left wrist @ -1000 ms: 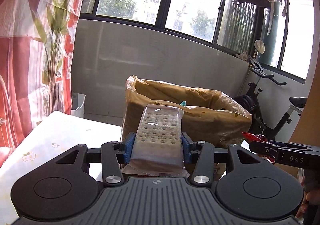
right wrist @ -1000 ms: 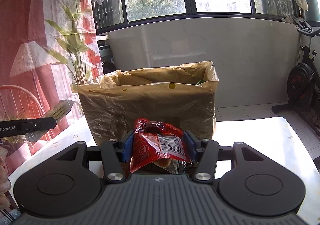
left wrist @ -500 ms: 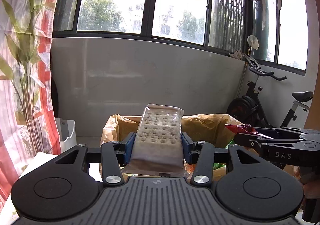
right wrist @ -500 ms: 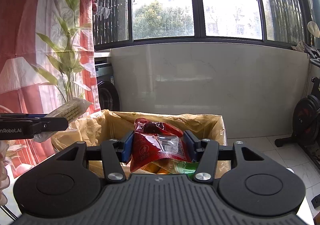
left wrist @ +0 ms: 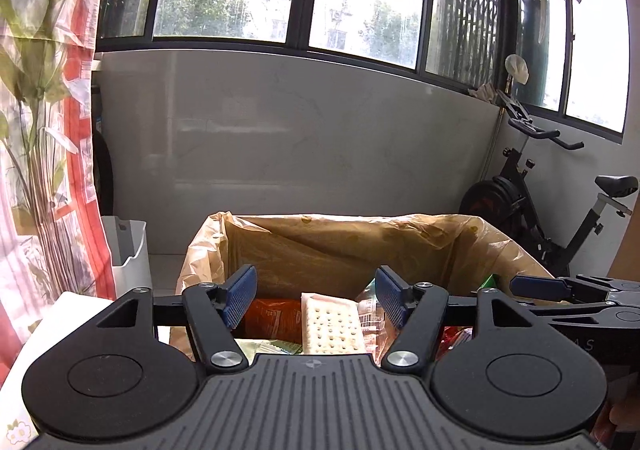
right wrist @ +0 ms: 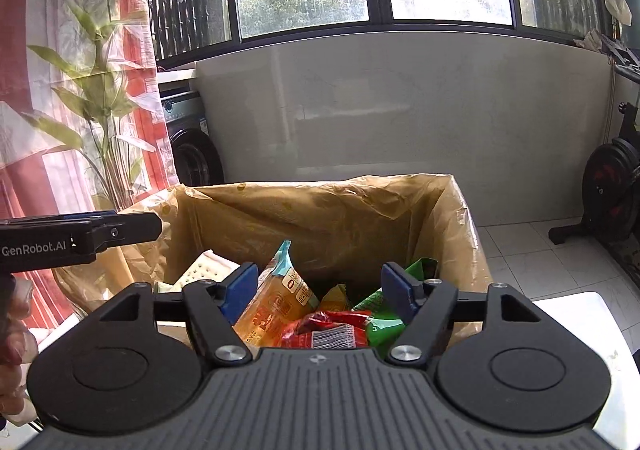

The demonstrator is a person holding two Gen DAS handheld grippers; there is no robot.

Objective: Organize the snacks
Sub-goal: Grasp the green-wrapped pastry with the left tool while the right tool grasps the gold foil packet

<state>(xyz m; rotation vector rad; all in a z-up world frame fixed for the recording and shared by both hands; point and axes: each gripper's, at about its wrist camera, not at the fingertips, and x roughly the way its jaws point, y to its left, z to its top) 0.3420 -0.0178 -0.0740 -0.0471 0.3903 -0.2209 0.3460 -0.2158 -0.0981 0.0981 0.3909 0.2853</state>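
In the lower centre of both wrist views, the left gripper [left wrist: 316,292] and the right gripper [right wrist: 320,288] hang with fingers spread wide, holding nothing. Beneath them the clear-wrapped pale cracker pack [left wrist: 332,324] and the red crinkled snack packet [right wrist: 326,332] lie inside the brown plastic-lined cardboard box [left wrist: 360,246], among orange and green packets.

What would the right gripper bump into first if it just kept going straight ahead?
Probably the far wall of the bag-lined box. The right gripper hangs open over the orange packet and red packet, which seem to lie lower; depth is hard to judge.
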